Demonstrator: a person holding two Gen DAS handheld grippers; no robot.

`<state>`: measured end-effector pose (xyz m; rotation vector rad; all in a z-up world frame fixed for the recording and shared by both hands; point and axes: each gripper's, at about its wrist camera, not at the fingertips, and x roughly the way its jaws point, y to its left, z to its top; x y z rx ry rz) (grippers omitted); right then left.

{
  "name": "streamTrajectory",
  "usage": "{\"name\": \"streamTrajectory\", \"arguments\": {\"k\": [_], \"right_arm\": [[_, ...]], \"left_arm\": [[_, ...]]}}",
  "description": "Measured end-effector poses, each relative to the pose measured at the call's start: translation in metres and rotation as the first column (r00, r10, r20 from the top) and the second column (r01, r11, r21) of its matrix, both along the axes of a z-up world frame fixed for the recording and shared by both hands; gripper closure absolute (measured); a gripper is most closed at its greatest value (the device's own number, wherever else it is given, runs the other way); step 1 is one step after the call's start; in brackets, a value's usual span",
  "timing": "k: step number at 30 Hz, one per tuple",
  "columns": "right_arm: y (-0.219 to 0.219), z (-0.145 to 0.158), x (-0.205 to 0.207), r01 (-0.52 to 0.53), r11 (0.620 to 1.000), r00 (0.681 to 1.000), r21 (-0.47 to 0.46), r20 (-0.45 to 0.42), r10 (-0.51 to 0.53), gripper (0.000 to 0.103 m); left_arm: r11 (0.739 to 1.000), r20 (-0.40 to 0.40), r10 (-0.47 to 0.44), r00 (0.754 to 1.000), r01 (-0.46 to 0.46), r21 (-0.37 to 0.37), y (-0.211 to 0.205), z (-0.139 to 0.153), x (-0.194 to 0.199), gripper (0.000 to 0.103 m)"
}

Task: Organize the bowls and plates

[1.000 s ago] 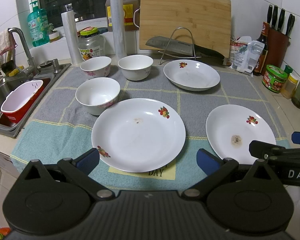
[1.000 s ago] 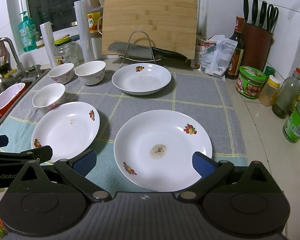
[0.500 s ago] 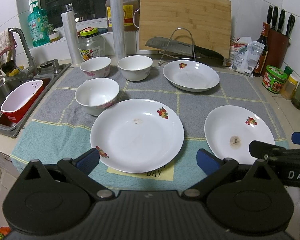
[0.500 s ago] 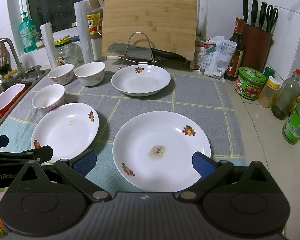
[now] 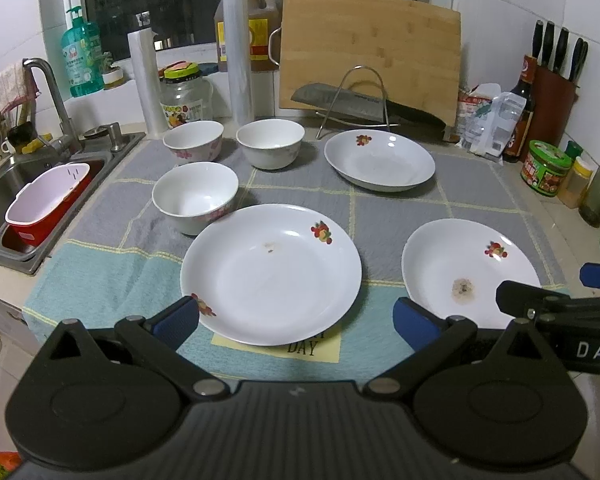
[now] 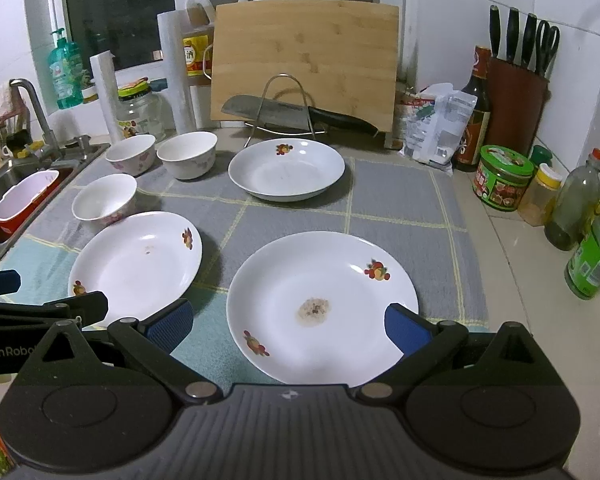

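Both hand-held grippers stand wide apart and hold nothing. The left hand-held gripper [image 5: 296, 318] hangs over the near edge of the surface, in front of a plate [image 5: 271, 273] with a faint spot. The right hand-held gripper [image 6: 286, 322] hangs over the near rim of a second plate [image 6: 322, 306] bearing a brown stain. A third plate [image 6: 286, 168] lies toward the far edge, before a knife [image 6: 296, 114] on a wire rack. Three bowls [image 5: 195, 196] cluster at the far left of the cloth [image 5: 400, 220], near the sink [image 5: 4, 200].
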<state>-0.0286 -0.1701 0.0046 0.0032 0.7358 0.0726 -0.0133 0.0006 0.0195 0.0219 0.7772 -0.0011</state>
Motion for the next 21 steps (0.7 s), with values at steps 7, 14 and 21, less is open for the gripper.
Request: {"name": "streamTrajectory", "arguments": {"k": [7, 14, 21], "right_arm": [[-0.007, 0.001, -0.008, -0.012, 1.0, 1.0, 0.004, 0.021, 0.012, 0.0], [-0.017, 0.002, -0.015, -0.026, 0.999, 0.999, 0.026, 0.042, 0.024, 0.0], [-0.032, -0.002, -0.017, -0.003, 0.999, 0.998, 0.051, 0.057, 0.0, 0.0]], "left_arm": [[1.0, 0.036, -0.023, 0.999, 0.023, 0.001, -0.006, 0.0, -0.008, 0.001], [0.996, 0.085, -0.081, 0.993, 0.084, -0.027, -0.01, -0.001, -0.012, 0.001], [0.977, 0.109, -0.191, 0.976, 0.2, -0.078, -0.014, -0.011, -0.008, 0.001]]}}
